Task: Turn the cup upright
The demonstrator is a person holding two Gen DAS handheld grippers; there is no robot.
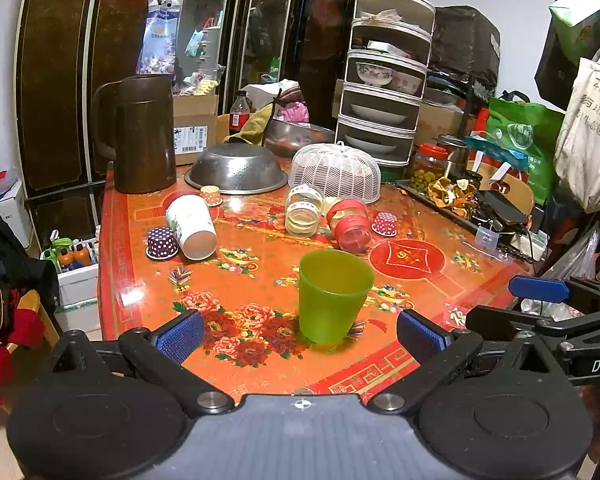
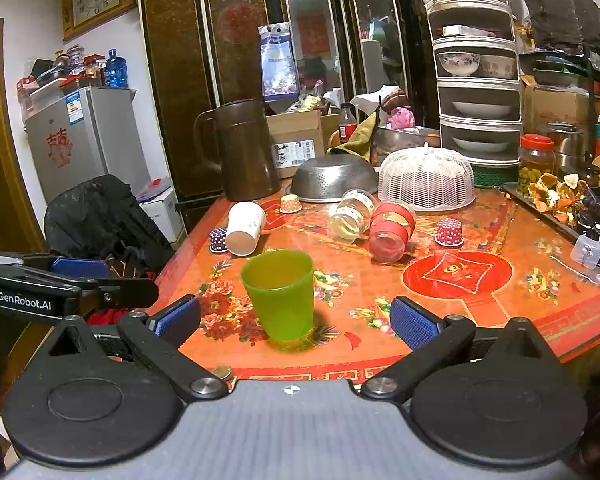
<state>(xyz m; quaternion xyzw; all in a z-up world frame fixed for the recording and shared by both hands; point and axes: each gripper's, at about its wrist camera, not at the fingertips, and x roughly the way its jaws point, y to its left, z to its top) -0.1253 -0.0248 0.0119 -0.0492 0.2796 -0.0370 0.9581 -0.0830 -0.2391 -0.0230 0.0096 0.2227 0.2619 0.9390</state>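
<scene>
A green cup (image 1: 334,296) stood upright, mouth up, near the front edge of a red floral table (image 1: 404,364), free of both grippers. The left gripper (image 1: 300,334) hung just before it with its blue-padded fingers spread wide, one on each side of the cup and touching nothing. The right gripper (image 2: 293,320) was likewise spread wide and empty, the cup (image 2: 279,294) standing between and just beyond its pads (image 2: 414,322). Each camera caught the other tool at its frame edge: the right one low at the right of the left wrist view, the left one at the left of the right wrist view.

Behind the cup, a white paper cup (image 1: 191,226) lay on its side with a purple dotted cupcake liner (image 1: 161,243) touching it. Further right, a clear jar (image 1: 304,210) and a red jar (image 1: 350,224) lay tipped over side by side, with a red dotted liner (image 1: 384,224) just beside the red one. At the back stood a brown jug (image 1: 139,134), an upturned steel colander (image 1: 235,168) and a white mesh food cover (image 1: 336,172). A stacked dish rack (image 1: 384,80) rose behind the cover.
</scene>
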